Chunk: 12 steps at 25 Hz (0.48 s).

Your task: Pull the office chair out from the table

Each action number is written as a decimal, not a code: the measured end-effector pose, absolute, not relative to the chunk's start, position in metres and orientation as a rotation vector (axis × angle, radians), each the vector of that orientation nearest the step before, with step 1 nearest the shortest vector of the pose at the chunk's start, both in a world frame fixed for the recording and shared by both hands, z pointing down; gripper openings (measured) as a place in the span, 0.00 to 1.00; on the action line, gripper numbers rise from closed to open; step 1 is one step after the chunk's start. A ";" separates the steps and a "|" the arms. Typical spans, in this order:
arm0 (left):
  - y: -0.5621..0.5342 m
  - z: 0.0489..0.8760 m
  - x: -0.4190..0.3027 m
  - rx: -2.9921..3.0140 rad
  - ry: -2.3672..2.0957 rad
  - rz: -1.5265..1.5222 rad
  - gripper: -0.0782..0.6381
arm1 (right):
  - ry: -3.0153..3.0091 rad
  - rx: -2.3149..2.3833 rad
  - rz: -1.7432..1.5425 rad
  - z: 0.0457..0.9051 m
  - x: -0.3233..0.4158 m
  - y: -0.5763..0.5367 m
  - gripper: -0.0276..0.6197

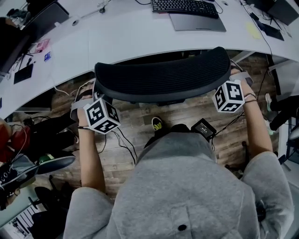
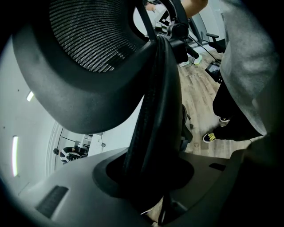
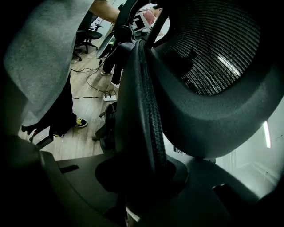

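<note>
Wood-plank floor (image 1: pixel 131 140) underfoot, and we're looking steeply down past a person's grey hooded top (image 1: pixel 182 186), a dark shoe with a yellow flash (image 1: pixel 157 124) poking out just ahead and a small black device (image 1: pixel 203 128) on its cable lying beside it. Both forearms reach forward, one on each side. On the left, the left gripper (image 1: pixel 89 93), marker cube facing up at us, is clamped on the left edge of the office chair (image 1: pixel 163 77). Its own view confirms it: the thick black rim (image 2: pixel 151 115) of the backrest rises straight out from between the jaws, and they're pinching it, with the mesh (image 2: pixel 88 31) curving away above. Over on the other side it's a mirror image. The right gripper (image 1: pixel 237 77) has the backrest's right edge, and in its view the ribbed rim (image 3: pixel 148 115) sits tight between the jaws, gripped, not loose. So that's two firm holds, one at each end of the curved back. The chair itself stands directly in front of the person, between the two tools, its backrest close up against the curved near edge of the white table (image 1: pixel 121 37); the seat can't be seen from here. Further back on the tabletop are a black keyboard (image 1: pixel 184 6), a flat grey slab (image 1: pixel 196 22) just in front of it, and a yellow note (image 1: pixel 253 31) off to the right.
</note>
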<state>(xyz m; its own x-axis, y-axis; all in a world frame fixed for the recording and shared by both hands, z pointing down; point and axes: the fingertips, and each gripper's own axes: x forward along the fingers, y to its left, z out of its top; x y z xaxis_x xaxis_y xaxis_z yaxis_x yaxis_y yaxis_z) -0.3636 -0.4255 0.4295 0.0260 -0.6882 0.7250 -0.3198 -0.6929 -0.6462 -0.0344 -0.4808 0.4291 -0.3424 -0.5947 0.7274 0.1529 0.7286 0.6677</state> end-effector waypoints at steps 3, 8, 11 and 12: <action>-0.414 0.430 -0.360 -2.002 1.048 -1.721 0.32 | -1.766 0.335 -0.809 0.429 -0.033 -0.476 0.20; -0.397 0.429 -0.358 -1.993 1.068 -1.727 0.32 | -1.773 0.324 -0.825 0.429 -0.030 -0.463 0.20; -0.388 0.429 -0.356 -1.992 1.085 -1.729 0.32 | -1.775 0.312 -0.831 0.429 -0.030 -0.456 0.20; -0.383 0.430 -0.355 -1.994 1.090 -1.733 0.32 | -1.775 0.309 -0.834 0.429 -0.029 -0.454 0.20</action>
<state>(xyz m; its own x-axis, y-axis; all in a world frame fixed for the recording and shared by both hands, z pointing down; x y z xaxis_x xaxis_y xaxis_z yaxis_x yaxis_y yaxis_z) -0.3549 -0.3834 0.4299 -0.0060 -0.6912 0.7226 -0.3515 -0.6750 -0.6487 -0.0286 -0.4537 0.4288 -0.3691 -0.5793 0.7267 0.1892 0.7187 0.6690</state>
